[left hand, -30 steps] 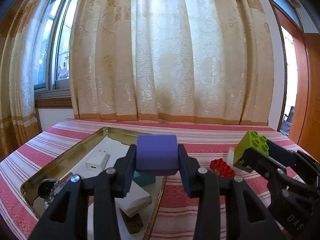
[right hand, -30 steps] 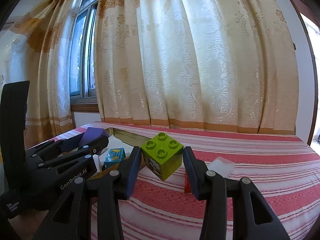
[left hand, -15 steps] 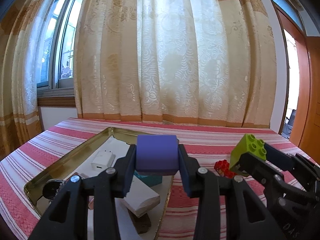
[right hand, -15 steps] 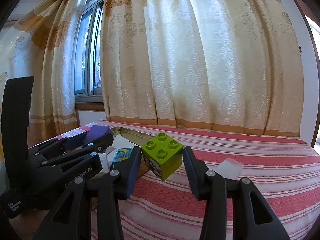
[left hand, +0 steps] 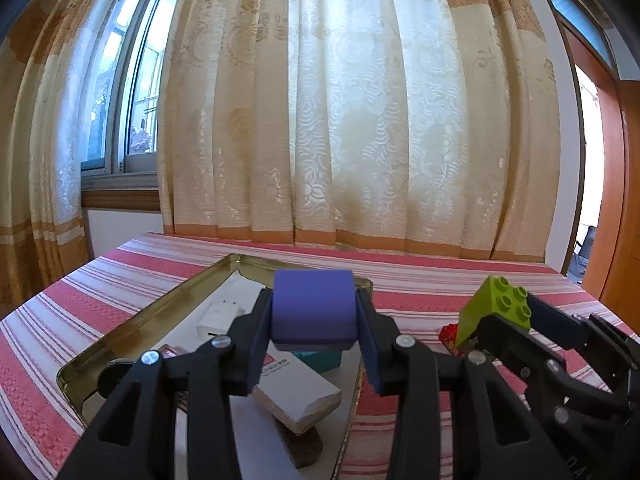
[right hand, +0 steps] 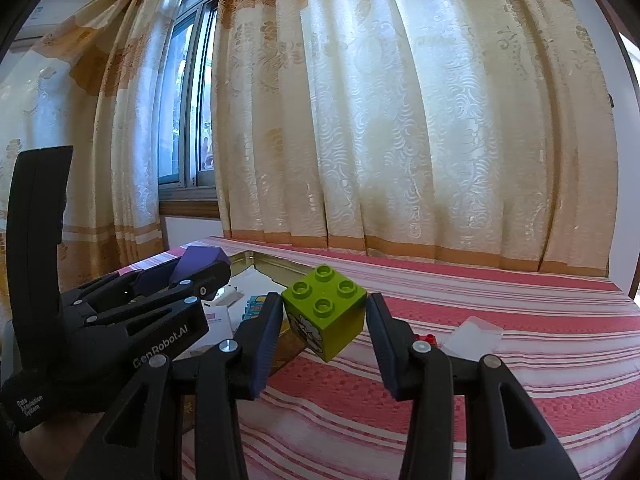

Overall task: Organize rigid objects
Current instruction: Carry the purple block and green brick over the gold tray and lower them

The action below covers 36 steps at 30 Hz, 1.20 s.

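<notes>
Jaws of both grippers clamped: left gripper (left hand: 314,312) on purple block (left hand: 314,308), right gripper (right hand: 325,320) on green brick (right hand: 326,316). Tray (left hand: 160,312) has slid toward frame centre since a sec ago; both loads prob. headed there.

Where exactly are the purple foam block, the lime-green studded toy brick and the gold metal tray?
purple foam block (left hand: 314,310): left wrist view, front face.
lime-green studded toy brick (right hand: 325,296): right wrist view, studded top.
gold metal tray (left hand: 176,300): left wrist view, left rim.

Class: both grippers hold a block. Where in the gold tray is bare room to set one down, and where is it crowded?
Bare patch: the gold tray's far corner, beyond the white charger. Crowded: its near half, where the white box, teal box and brown piece overlap. The striped tablecloth beyond the clear piece is also bare.
</notes>
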### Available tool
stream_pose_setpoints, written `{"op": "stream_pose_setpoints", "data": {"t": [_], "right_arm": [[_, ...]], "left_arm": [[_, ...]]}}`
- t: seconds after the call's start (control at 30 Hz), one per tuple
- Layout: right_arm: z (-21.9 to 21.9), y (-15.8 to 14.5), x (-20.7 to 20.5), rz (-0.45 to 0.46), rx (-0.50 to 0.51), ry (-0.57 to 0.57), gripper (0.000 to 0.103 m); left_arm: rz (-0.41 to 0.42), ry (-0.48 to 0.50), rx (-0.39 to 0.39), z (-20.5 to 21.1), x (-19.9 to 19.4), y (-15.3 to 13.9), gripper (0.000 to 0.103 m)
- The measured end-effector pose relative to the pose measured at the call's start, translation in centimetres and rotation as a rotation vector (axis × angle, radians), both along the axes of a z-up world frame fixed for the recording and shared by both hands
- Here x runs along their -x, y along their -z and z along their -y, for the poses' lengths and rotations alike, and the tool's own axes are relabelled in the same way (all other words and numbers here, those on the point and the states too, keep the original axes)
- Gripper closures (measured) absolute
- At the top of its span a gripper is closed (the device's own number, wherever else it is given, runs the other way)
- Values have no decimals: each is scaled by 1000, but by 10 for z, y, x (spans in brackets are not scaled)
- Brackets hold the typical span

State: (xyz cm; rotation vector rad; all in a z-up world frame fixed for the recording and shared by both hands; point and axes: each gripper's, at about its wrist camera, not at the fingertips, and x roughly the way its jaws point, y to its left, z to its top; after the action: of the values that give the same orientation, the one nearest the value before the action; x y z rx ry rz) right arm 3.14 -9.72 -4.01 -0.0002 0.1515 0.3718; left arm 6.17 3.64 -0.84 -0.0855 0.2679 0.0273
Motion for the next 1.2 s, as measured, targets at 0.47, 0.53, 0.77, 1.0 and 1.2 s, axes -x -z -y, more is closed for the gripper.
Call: {"op": "stream_pose_setpoints", "data": {"t": [0.47,0.53,0.77,1.0,1.2], "right_arm": [[-6,0,-2,-2,7,-19,57],[-9,0,-2,-1,9,-23,57],[-17,0,-3,1,16,-36,57],[-25,-1,-3,4,20,-47,57],[-29,-1,-4,4,23,-54,57]], "left_arm": [[4,-12,5,-9,1,0,64],[4,-13,2,-9,1,0,64],[5,-20,11,-16,4,-1,64],[5,-34,23,-27,6,0,64],[2,-37,31,-30,6,0,64]]}}
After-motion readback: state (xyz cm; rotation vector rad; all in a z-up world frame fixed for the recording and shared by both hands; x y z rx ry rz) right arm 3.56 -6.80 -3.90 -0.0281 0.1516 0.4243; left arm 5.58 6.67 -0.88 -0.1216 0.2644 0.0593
